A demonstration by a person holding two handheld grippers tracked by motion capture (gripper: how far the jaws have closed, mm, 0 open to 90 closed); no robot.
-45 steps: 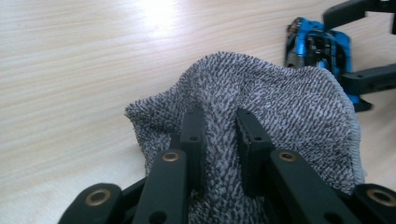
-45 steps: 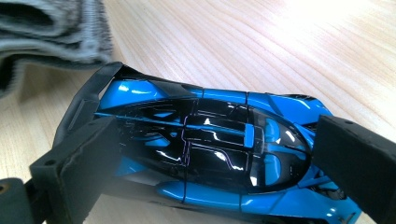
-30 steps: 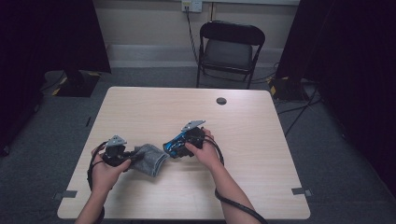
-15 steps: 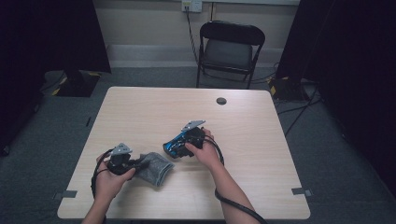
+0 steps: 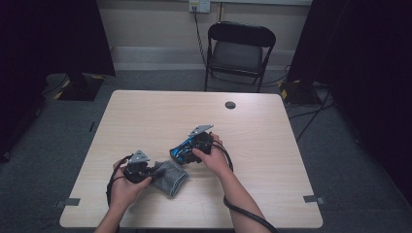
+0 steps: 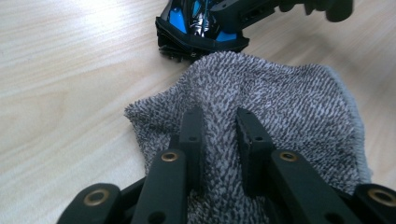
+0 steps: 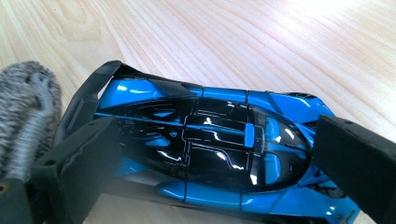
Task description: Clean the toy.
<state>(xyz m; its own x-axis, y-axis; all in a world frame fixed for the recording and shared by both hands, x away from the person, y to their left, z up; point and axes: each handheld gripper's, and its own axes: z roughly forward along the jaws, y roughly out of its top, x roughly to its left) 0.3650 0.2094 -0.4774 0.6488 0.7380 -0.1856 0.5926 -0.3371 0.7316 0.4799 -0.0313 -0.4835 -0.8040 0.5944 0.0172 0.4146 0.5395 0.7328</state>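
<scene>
A grey knitted cloth (image 5: pixel 172 178) lies bunched on the wooden table (image 5: pixel 145 111), near its front edge. My left gripper (image 5: pixel 156 173) is shut on it; in the left gripper view a ridge of the cloth (image 6: pixel 289 102) is pinched between the two black jaws of the left gripper (image 6: pixel 218 116). Just right of the cloth, my right gripper (image 5: pixel 183 154) is shut on a blue and black toy car (image 5: pixel 180 151). In the right gripper view the car (image 7: pixel 210 149) lies across the right gripper (image 7: pixel 217 156), one pad at each end. The car's tail (image 6: pixel 196 23) nearly touches the cloth (image 7: pixel 25 116).
A small black round disc (image 5: pixel 230 105) sits near the table's far edge. A black folding chair (image 5: pixel 240 48) stands behind the table, with cables on the floor at the right. Bare tabletop stretches to the left, right and far side.
My left hand has drawn the cloth to the right and toward the table's near edge. The right hand and the car have stayed in place.
</scene>
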